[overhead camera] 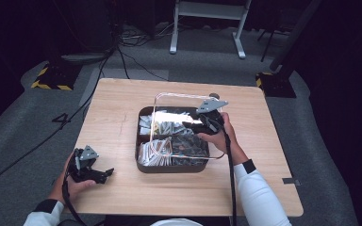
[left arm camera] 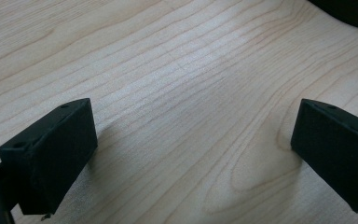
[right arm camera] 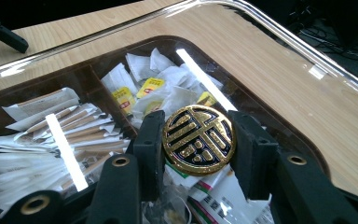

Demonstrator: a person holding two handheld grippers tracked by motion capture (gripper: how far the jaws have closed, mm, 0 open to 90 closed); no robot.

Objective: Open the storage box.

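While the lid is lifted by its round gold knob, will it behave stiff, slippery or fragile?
The clear lid probably stays stiff: its rim looks unbent. The glossy gold knob, pinched by the right hand-held gripper, might slip or turn. It may crack if dropped.

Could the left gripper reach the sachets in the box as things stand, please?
Probably not directly. The clear lid lies over the box, held by its round knob in the right gripper. The open left gripper rests on the table apart from the box; its approach looks free, but the sachets stay covered.
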